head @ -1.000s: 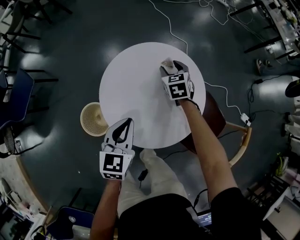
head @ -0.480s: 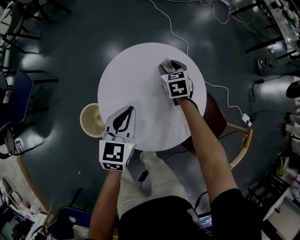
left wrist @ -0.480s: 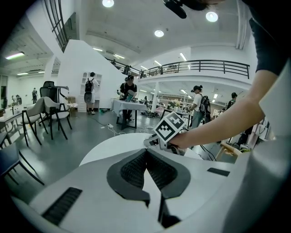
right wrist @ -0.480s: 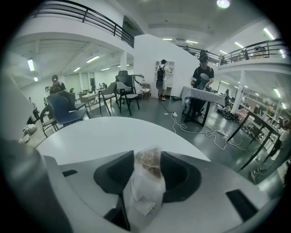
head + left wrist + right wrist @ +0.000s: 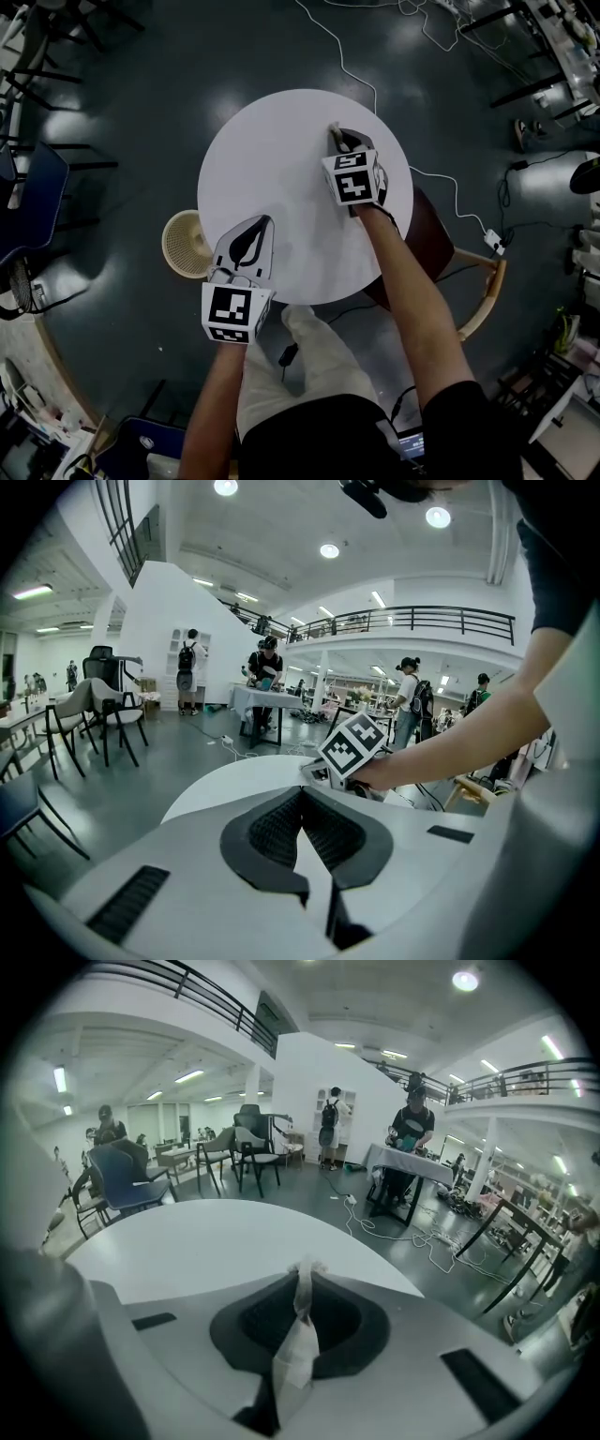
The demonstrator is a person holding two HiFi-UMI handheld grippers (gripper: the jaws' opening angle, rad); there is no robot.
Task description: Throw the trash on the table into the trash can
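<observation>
Over the round table (image 5: 272, 169), a thin crumpled white paper scrap (image 5: 298, 1340) is pinched by the right gripper (image 5: 337, 141), whose jaws have just been closing. The left gripper (image 5: 251, 230) is shut and empty. Perhaps something pale is held in the woven trash can (image 5: 186, 242).

Trash can (image 5: 185, 244) just left of table (image 5: 272, 169), chair (image 5: 429, 225) at its right edge

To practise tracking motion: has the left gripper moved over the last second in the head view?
Yes. The left gripper has slid a little further in over the white round table, away from its near edge.
</observation>
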